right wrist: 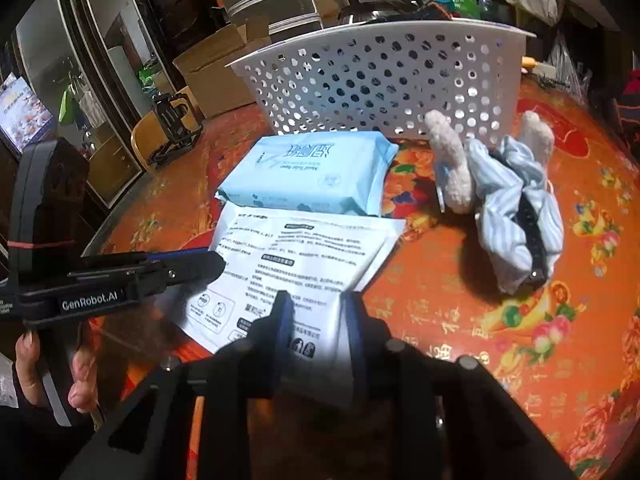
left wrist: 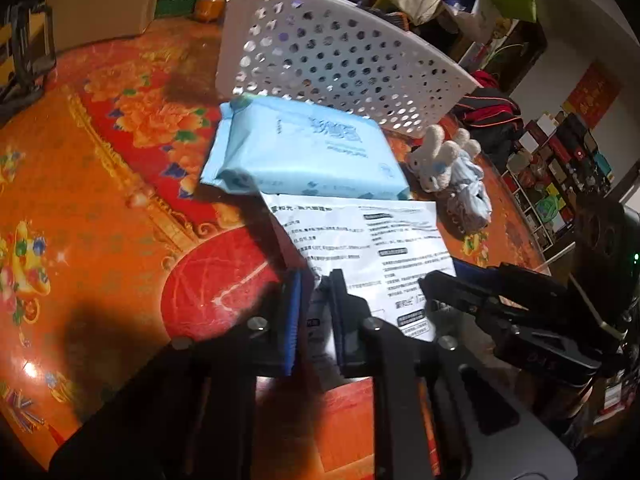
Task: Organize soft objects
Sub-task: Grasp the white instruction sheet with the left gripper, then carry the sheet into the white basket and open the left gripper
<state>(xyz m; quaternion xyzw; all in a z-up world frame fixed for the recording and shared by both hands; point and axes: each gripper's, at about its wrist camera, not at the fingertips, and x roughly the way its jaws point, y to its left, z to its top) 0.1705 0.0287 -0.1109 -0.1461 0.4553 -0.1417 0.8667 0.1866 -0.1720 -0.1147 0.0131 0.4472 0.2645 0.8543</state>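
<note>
Red flowered tablecloth under me, both my left gripper and right gripper pinching the near edge of the white pouch, light, floppy, probably slippery, before the basket.

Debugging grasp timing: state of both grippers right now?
Left gripper: shut on the white printed packet, near-left edge.
Right gripper: shut on the same white printed packet, near-right edge.
</note>
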